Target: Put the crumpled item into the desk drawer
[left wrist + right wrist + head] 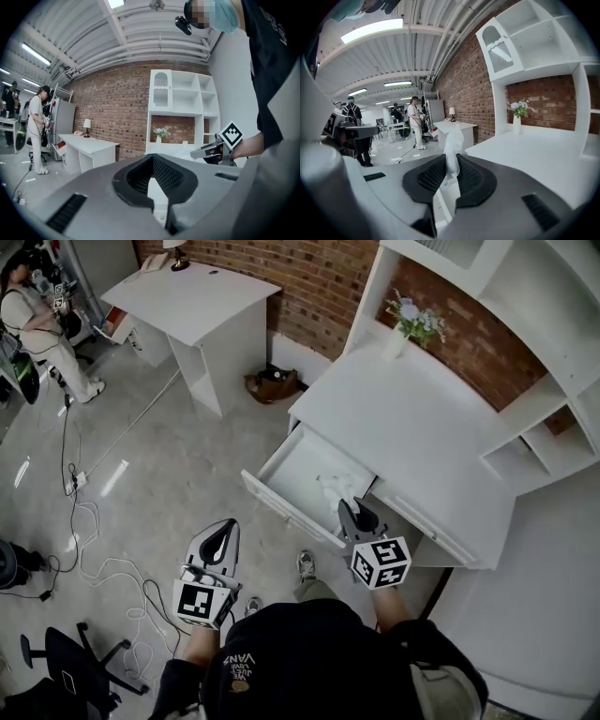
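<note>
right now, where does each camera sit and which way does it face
head view: on the person's head, steeply down at the open white desk drawer; dark shirt, forearms, left gripper, right gripper.
left gripper view: on that gripper, facing the red brick wall; own jaws, dark shirt.
right gripper view: on that gripper, facing along the white desk; jaws pinching the crumpled white tissue.
shared: both gripper views show the white flower vase.

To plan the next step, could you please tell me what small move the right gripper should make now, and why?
Probably lower the right gripper slightly into the open white desk drawer, then release: its fingers pinch the crumpled white tissue, which seems to hang above the drawer's cavity rather than resting inside.
</note>
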`<action>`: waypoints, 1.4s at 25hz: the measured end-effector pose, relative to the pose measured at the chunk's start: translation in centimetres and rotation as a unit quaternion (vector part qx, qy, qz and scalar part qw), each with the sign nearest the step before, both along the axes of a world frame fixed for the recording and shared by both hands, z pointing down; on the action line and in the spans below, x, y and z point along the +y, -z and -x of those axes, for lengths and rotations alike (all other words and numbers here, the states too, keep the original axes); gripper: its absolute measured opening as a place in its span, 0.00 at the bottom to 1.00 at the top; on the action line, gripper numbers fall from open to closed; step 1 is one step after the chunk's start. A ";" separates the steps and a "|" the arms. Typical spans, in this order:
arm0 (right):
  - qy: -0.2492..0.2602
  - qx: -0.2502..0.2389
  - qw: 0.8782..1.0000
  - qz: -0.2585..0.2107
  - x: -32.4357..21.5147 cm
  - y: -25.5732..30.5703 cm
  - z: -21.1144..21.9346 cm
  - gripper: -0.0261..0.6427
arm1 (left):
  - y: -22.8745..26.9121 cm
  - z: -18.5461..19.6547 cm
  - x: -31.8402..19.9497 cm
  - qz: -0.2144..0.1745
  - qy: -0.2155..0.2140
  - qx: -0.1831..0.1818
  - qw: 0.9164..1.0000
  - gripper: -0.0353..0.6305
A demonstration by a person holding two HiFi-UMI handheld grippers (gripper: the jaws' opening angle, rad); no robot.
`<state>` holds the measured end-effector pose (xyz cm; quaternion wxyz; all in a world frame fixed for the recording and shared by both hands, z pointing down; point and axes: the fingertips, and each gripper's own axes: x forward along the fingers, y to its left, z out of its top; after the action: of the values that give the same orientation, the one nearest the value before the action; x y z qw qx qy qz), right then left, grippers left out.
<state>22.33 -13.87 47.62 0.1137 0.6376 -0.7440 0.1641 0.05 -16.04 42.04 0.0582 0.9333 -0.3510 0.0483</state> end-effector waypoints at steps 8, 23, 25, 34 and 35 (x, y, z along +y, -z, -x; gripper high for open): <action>0.078 0.007 0.995 0.056 -6.1 -6.3 -2.7 0.11 | -1.9 -4.3 -2.6 0.016 0.050 -0.001 0.999 0.06; 0.194 0.024 0.962 0.193 -12.6 -22.7 -0.9 0.11 | -5.9 -4.7 -4.7 0.052 0.127 -0.035 0.990 0.06; 0.202 0.015 0.957 0.209 -13.0 -24.6 -0.6 0.11 | -6.2 -4.8 -4.8 0.057 0.133 -0.038 0.989 0.06; 0.241 -0.022 0.930 0.277 -13.3 -31.8 2.3 0.11 | -8.3 -4.2 -4.6 0.085 0.155 -0.052 0.983 0.06; 0.245 -0.026 0.927 0.283 -13.2 -32.4 2.6 0.11 | -8.6 -4.2 -4.6 0.088 0.157 -0.053 0.982 0.06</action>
<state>19.75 -27.10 79.99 0.3073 0.3719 -0.8024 0.3513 4.22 -20.62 50.60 0.1285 0.8540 -0.4901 0.1184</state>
